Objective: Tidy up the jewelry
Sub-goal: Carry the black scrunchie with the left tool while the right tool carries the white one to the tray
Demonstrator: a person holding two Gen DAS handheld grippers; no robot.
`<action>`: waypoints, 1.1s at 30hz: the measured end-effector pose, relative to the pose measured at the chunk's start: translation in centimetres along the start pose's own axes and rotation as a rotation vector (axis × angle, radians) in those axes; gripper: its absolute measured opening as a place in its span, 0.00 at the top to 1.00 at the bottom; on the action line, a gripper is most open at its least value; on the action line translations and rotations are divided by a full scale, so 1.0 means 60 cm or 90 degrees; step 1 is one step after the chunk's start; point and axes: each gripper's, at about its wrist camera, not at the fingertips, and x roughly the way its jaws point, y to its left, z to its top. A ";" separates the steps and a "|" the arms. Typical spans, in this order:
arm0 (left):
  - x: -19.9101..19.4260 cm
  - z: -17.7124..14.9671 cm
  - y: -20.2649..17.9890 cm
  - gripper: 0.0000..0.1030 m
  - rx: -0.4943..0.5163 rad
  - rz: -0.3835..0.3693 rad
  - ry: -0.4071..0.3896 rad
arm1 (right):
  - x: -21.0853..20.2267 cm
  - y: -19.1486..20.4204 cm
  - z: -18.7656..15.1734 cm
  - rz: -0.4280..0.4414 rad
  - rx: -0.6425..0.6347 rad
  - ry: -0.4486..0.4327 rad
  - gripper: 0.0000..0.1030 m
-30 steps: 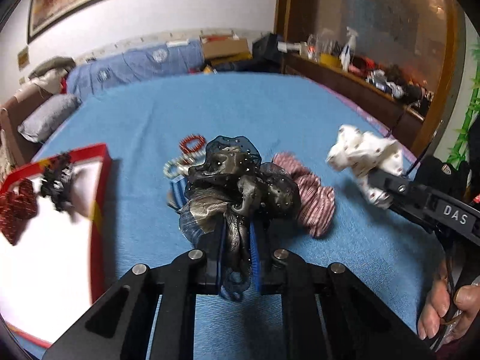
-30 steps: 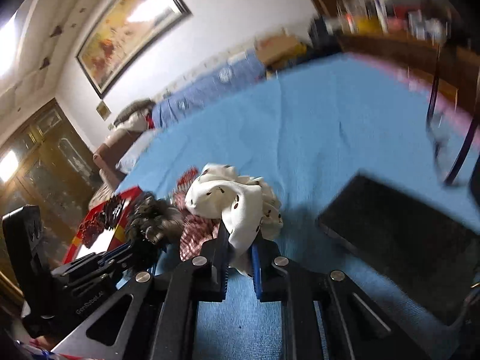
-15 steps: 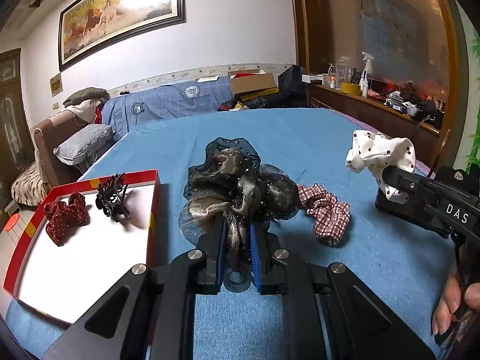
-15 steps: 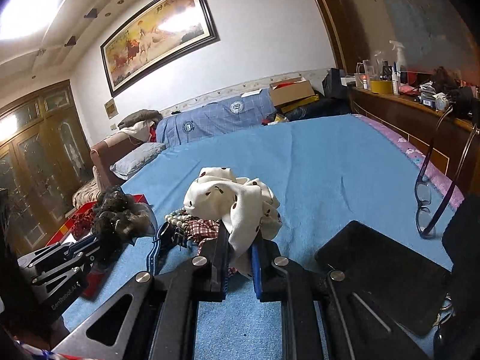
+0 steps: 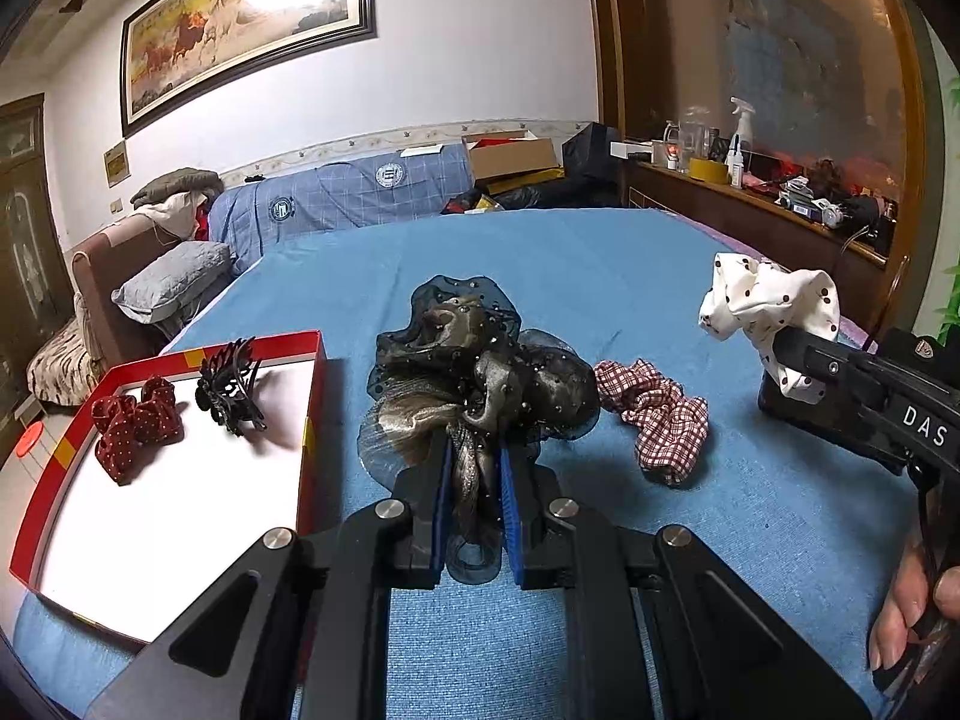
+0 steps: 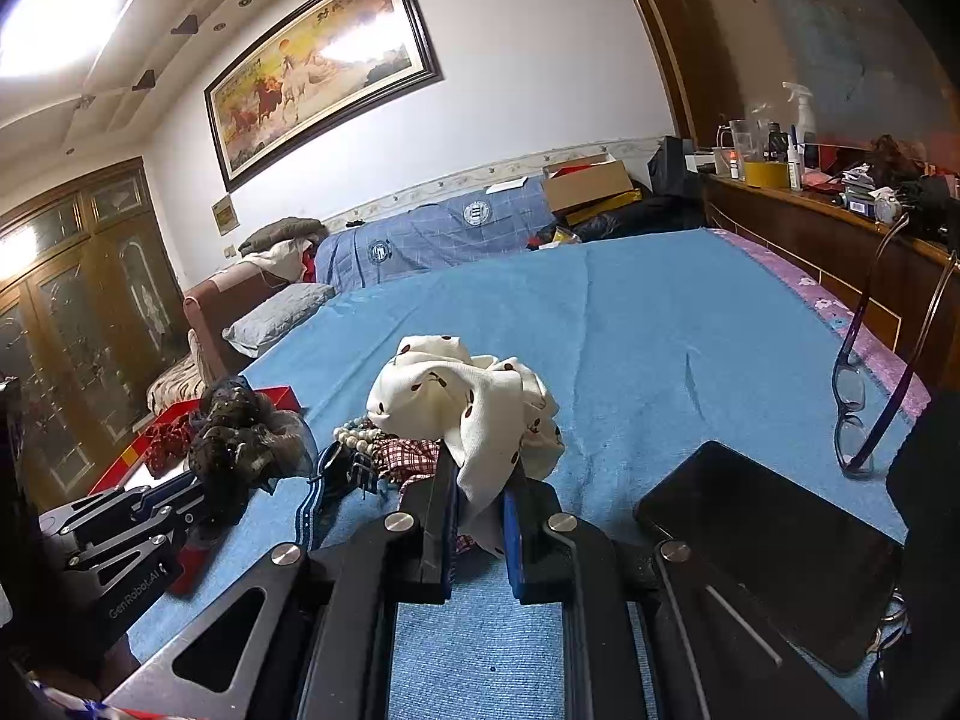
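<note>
Both wrist views look low, close across the blue bedspread (image 5: 600,252), seemingly level.

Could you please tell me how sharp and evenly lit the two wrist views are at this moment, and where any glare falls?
Left wrist view: sharp, barrel-distorted, with glare on the framed painting; the dark organza scrunchie in the left tool reads clearly. Right wrist view: also sharp, ceiling light blown out at top left; the cream dotted scrunchie in the right tool is evenly lit.

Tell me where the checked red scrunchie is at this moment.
In the left wrist view the checked scrunchie lies on the blue bedspread, right of the dark scrunchie in the left gripper and left of the right gripper.
</note>
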 end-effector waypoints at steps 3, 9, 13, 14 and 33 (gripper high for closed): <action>0.000 0.000 -0.001 0.86 0.000 0.000 0.000 | -0.001 0.001 0.000 0.000 0.000 -0.001 0.87; 0.000 0.000 0.000 0.86 0.001 -0.001 0.000 | -0.002 0.005 0.002 0.000 -0.003 -0.002 0.87; 0.000 -0.001 0.002 0.86 0.001 -0.001 0.000 | -0.003 0.006 0.004 0.000 -0.004 -0.004 0.87; 0.000 -0.001 0.002 0.86 0.001 -0.001 0.000 | -0.003 0.006 0.004 0.000 -0.003 -0.004 0.87; -0.041 -0.003 0.026 0.86 -0.017 -0.013 -0.020 | -0.022 0.023 -0.032 0.062 0.080 0.044 0.87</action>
